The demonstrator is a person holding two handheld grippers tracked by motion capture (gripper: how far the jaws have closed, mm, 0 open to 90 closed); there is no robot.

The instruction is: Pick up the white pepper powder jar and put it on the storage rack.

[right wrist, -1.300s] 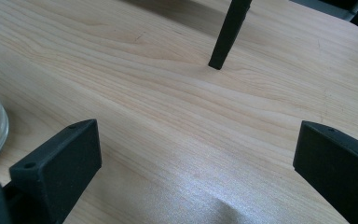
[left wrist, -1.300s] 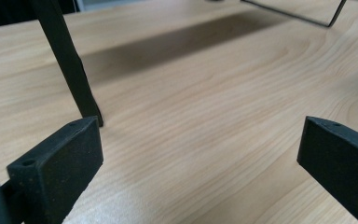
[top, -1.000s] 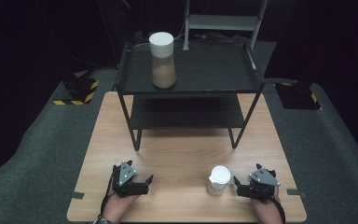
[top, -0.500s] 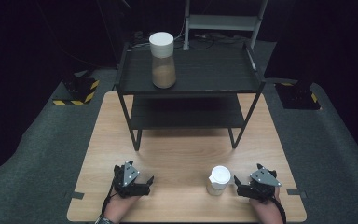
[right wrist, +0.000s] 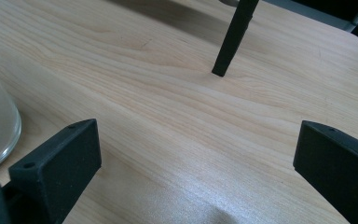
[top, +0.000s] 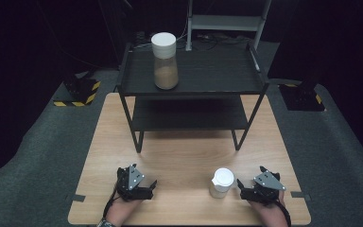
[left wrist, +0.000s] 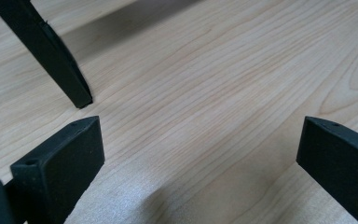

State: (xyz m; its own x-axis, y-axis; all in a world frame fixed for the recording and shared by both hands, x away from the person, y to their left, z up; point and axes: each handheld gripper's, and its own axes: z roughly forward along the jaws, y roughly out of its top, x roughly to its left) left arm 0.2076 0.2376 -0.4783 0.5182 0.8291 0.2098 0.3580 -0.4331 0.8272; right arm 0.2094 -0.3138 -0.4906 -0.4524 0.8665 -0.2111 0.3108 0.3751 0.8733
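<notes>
Right gripper (top: 244, 185), jaws spread and empty, unmoved beside the white-lidded jar (top: 221, 183); left gripper (top: 150, 186), released, has crept forward—grasp not yet begun.

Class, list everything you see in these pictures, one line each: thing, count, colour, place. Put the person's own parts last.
Table: one, light wood, on grey floor.
Rack: one, black, two shelves, at the table's far half.
Tall jar: one, clear with white lid, brown fill, on the rack's top shelf, left part.
Small jar: one, clear with white lid, on the table near its front edge, just left of the right gripper, apart from it.
Striped blocks: one at left, black and yellow, on the floor; a similar dark one at right.
Left gripper: one, black, jaws open, low over the table.
Right gripper: one, black, jaws open, empty.
Hands: two, at the bottom edge.
</notes>
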